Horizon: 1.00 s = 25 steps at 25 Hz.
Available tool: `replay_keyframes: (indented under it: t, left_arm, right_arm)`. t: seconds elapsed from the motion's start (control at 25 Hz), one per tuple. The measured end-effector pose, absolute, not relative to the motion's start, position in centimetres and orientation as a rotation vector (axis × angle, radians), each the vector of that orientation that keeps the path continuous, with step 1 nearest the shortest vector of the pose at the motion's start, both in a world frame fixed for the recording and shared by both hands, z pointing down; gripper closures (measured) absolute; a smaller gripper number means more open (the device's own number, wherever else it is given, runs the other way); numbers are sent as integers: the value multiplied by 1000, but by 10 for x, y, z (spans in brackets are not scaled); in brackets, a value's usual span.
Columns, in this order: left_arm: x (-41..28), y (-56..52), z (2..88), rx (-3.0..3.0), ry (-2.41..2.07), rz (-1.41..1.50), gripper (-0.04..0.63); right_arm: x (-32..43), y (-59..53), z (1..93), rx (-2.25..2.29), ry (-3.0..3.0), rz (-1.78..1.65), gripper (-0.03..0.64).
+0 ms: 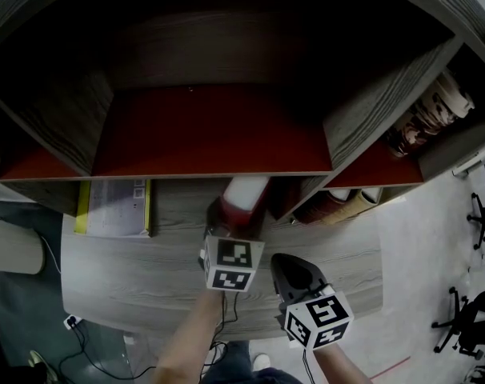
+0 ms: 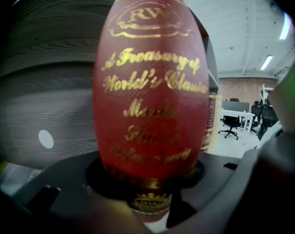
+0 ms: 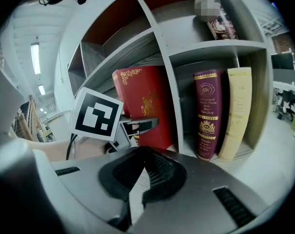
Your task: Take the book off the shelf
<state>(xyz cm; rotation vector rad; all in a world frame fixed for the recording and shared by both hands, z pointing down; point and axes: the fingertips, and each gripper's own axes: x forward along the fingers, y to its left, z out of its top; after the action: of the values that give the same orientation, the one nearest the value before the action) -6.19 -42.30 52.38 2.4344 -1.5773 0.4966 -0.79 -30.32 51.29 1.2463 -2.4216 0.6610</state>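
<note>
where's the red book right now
The red book stands mid head view at the shelf edge, between the left gripper's jaws; a maroon book is one compartment to its right.

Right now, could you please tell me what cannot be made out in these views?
- Book, head view: mostly hidden under the shelf edge and behind the left gripper.
- Lower title lines, left gripper view: blurred.
- Shelf's back, head view: too dark.

floor (image 1: 434, 238): pale grey | chairs (image 1: 478, 214): black office | ceiling (image 2: 235, 28): strip lights (image 2: 267, 62)
</note>
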Motion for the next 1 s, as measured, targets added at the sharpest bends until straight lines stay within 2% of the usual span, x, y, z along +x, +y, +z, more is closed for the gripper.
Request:
replay_keyframes:
  t: [1.0]
  left_arm:
    - [-88,-360,497,2349,-1637,483,386]
  right_arm:
    - [-4,-264,480,1273,-2469,597,609]
